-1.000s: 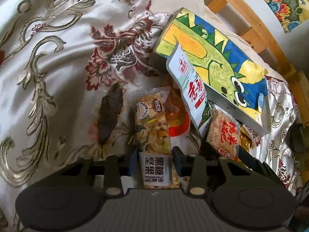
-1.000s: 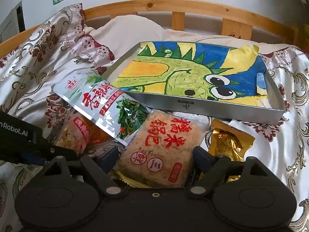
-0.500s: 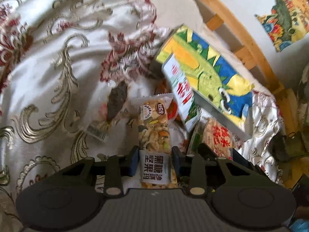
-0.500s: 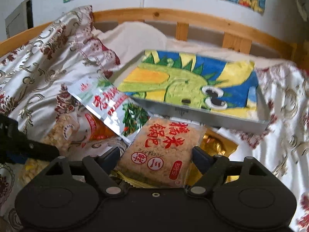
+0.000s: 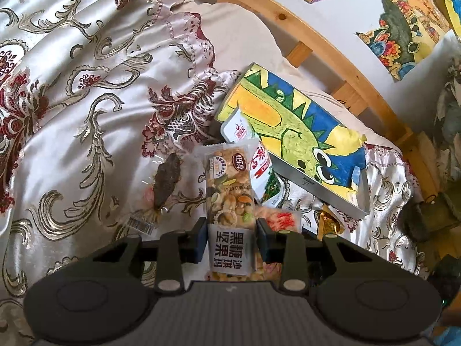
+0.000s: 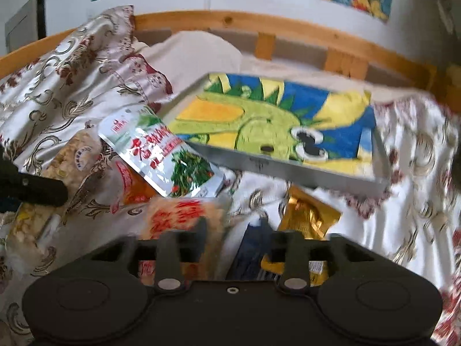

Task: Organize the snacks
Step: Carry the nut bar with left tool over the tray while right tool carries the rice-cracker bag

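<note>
The left gripper (image 5: 231,240) points steeply down at the bed, its narrowly set jaws clamped on the lower end of a long clear-wrapped nut bar with a white label (image 5: 230,210), low in the frame's centre. The right gripper (image 6: 223,239) also tilts downward; its jaws have just been closing, and the blurred clear packet of rice crackers with red lettering (image 6: 184,216) sits between them, pressed at its left edge, though whether the right finger touches it I cannot tell. Only the left wrist view shows a dark dried fish in clear wrap (image 5: 167,178) on the floral satin bedspread (image 5: 86,101). Only the right wrist view shows the gold foil packet (image 6: 309,214) whole. Both views show the silver tray lined with a dinosaur drawing (image 6: 288,170) and the silver vegetable pouch (image 6: 164,155) leaning on it.
</note>
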### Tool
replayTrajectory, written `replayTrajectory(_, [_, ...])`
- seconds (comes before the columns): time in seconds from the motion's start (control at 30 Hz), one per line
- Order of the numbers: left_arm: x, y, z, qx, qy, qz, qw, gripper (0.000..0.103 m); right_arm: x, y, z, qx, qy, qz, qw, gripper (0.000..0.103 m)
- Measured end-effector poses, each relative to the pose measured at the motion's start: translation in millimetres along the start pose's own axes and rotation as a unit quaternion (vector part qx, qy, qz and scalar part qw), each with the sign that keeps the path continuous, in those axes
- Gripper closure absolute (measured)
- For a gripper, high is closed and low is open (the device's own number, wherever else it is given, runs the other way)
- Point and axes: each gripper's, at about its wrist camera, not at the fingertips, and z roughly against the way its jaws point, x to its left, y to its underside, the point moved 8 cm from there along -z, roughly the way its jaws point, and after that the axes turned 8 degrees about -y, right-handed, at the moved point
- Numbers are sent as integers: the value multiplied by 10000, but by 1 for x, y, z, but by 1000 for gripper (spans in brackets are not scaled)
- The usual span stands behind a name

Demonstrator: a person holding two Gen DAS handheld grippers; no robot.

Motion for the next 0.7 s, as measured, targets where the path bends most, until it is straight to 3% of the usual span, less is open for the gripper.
replayTrajectory(0.07, [2,1,-1,14,-4,-7,10000,64,0,1,-1,-12,-224,-245,9994,34])
replayTrajectory(0.2, [2,1,-1,8,-4,12,10000,64,13,2,-3,-29,-651,-336,9973,24])
replayTrajectory(0.43, [3,-1,-1,-5,-21,16,10000,64,42,17,-25,269,-675,322,9968,25])
replayTrajectory(0.7, [1,-1,1,-74,-13,-35,10000,64,57,19,-22,148,-411,1027,9938,35])
